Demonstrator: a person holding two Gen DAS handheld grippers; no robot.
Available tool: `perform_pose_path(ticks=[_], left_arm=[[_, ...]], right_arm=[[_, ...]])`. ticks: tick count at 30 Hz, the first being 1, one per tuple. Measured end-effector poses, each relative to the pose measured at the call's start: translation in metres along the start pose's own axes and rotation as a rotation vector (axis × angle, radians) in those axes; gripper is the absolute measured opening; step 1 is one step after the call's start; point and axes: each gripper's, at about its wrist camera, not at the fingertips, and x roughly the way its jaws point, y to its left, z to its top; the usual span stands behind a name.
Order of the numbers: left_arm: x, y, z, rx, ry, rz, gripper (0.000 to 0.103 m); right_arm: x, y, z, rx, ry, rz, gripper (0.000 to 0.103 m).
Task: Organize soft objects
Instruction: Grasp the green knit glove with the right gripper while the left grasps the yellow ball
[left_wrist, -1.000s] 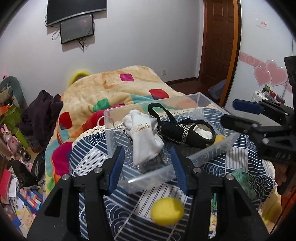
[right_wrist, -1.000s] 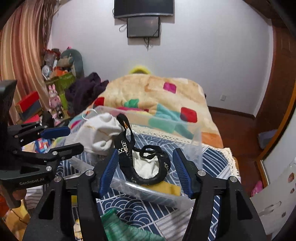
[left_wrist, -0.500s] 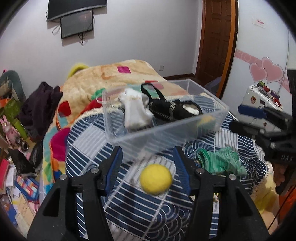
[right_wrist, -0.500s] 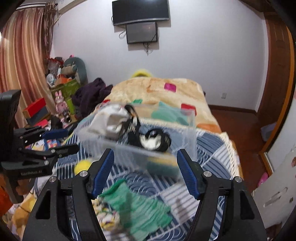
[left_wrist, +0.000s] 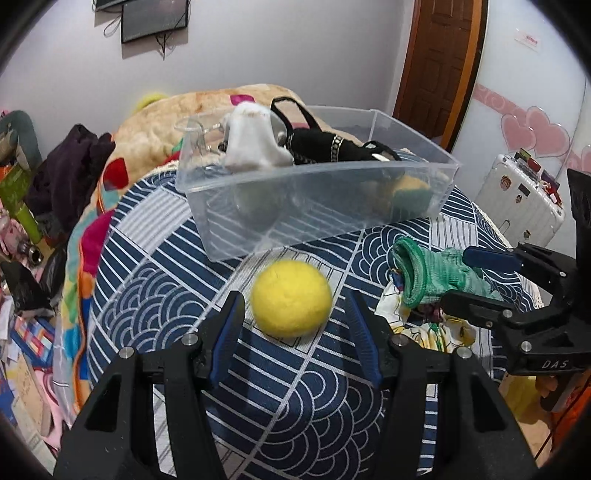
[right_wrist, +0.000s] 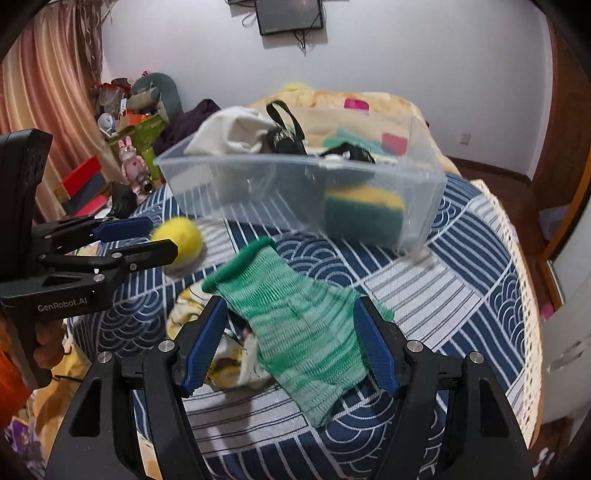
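A yellow felt ball (left_wrist: 291, 298) lies on the blue patterned tablecloth (left_wrist: 155, 295). My left gripper (left_wrist: 295, 317) is open with its jaws either side of the ball. A green knit glove (right_wrist: 306, 328) lies on the cloth over a yellow-printed cloth (right_wrist: 192, 310). My right gripper (right_wrist: 291, 332) is open with its jaws either side of the glove. The ball (right_wrist: 181, 240) and glove (left_wrist: 432, 273) show in both views. Behind them a clear plastic bin (left_wrist: 317, 199) holds a white sock (left_wrist: 251, 140), a black strappy item (left_wrist: 332, 147) and a yellow-green sponge (right_wrist: 362, 214).
A bed with a colourful blanket (left_wrist: 155, 125) stands behind the round table. Toys and boxes (right_wrist: 110, 158) clutter the floor at the left. A white suitcase (left_wrist: 521, 195) and a wooden door (left_wrist: 439, 62) are at the right.
Both grippers have pulled back from the bin and come down low. The left now frames the yellow ball and the right frames the green glove.
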Motion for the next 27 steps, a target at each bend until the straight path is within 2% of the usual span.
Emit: perform_pose_path(ticks=[2,5,6,10,14,27], left_arm=[[0.003,-0.001,-0.001,-0.002,0.005,-0.009,0.048],[0.003,-0.002,-0.002,0.01,0.0,-0.003,0.043],[0.003,-0.003,-0.002,0.013,-0.003,-0.002,0.042],[0.001,-0.001,-0.002,0.006,-0.01,-0.011,0.04],[-0.005,0.001,-0.001,-0.008,-0.027,-0.017,0.039],[-0.048,-0.001,0.03,0.001,-0.167,-0.003,0.039]], right_arm=[[0.001,-0.003,-0.001,0.007,-0.001,0.002,0.066],[-0.002,-0.007,-0.001,0.006,-0.012,0.012,0.047],[-0.001,-0.008,-0.001,0.008,-0.01,0.019,0.037],[0.001,-0.009,-0.002,0.013,-0.006,0.041,0.021],[-0.007,-0.011,0.001,0.025,-0.036,0.031,0.015],[-0.053,-0.028,0.024,0.063,-0.2,-0.02,0.015]])
